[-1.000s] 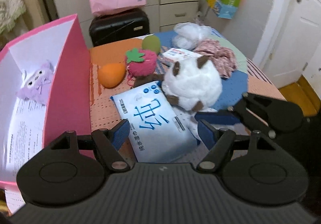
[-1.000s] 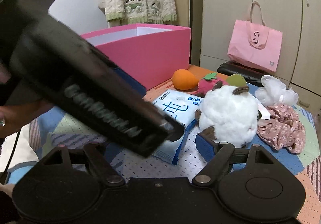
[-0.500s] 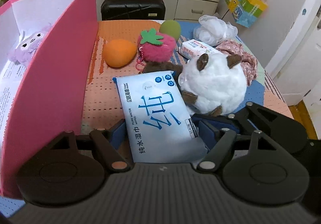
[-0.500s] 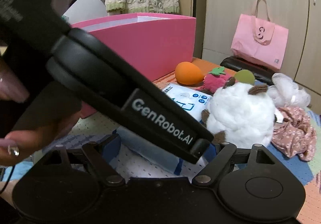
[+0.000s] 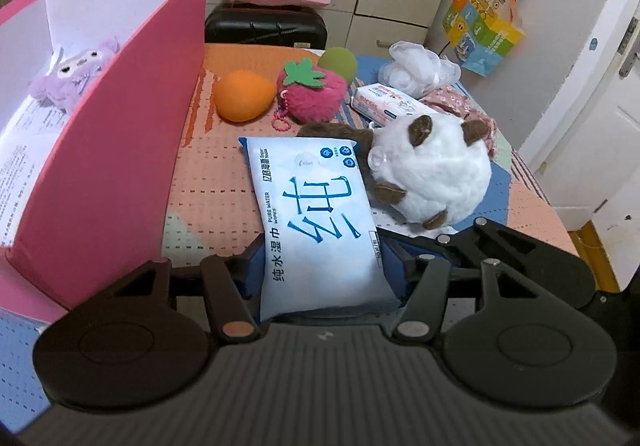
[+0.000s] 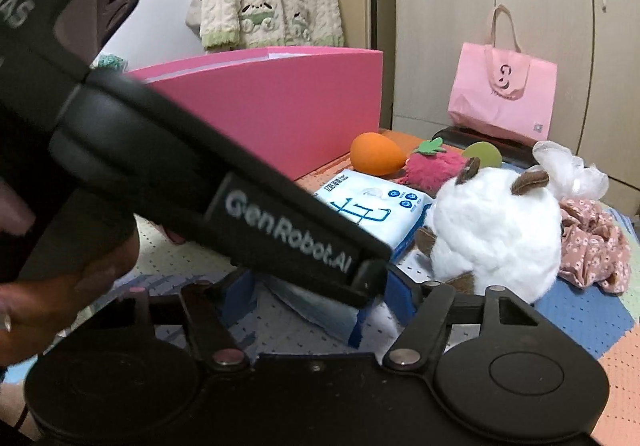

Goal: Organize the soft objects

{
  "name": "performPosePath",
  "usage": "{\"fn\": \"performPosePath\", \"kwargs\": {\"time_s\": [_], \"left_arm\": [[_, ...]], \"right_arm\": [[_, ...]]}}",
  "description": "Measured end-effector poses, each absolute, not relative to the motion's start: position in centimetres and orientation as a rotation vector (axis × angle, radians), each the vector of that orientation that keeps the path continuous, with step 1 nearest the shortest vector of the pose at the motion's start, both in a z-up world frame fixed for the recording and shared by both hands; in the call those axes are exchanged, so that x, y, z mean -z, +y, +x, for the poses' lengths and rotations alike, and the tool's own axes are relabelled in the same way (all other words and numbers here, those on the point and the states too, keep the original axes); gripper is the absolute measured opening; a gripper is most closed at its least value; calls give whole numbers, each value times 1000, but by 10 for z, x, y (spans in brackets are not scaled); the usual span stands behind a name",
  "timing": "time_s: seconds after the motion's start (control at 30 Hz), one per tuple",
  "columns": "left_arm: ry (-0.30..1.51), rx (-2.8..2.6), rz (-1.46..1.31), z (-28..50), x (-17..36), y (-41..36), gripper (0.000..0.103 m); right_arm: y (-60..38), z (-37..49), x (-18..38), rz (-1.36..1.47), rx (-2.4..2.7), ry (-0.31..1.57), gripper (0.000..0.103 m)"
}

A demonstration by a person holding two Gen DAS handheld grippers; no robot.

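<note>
Both grippers angled downward, jaws closing

The left gripper [image 5: 320, 266] points down at the table, jaws closing with the wipes pack [image 5: 316, 218] between the blue pads. The right gripper [image 6: 320, 298] sits just behind, jaws closing, its view crossed by the left gripper's black body. A hand [image 6: 60, 286] grips that body's handle.

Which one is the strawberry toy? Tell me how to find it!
Find the tall pink box on the patchwork table. Just past its far corner an orange egg-shaped foam toy lies, and the fuzzy pink strawberry plush sits right beside it. Only it has a green felt leaf on top and a pink bead chain hanging.
</note>
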State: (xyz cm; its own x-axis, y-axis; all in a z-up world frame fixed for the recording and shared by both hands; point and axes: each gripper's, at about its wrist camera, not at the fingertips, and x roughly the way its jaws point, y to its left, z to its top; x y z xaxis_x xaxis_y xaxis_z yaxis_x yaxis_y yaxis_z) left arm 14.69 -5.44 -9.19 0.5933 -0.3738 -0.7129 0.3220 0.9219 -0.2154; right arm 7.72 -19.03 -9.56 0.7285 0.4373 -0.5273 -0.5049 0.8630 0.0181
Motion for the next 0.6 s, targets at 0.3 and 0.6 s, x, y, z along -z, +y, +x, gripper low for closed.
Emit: {"fn": "performPosePath", "kwargs": {"time_s": [0.3,0.6], "left_arm": [[824,412,-39,143,95,-57,58],[824,470,-53,136,94,-57,56]], "right_arm": [[-190,78,95,-111,-505,526,71],[-188,73,99,-113,-499,491,75]]}}
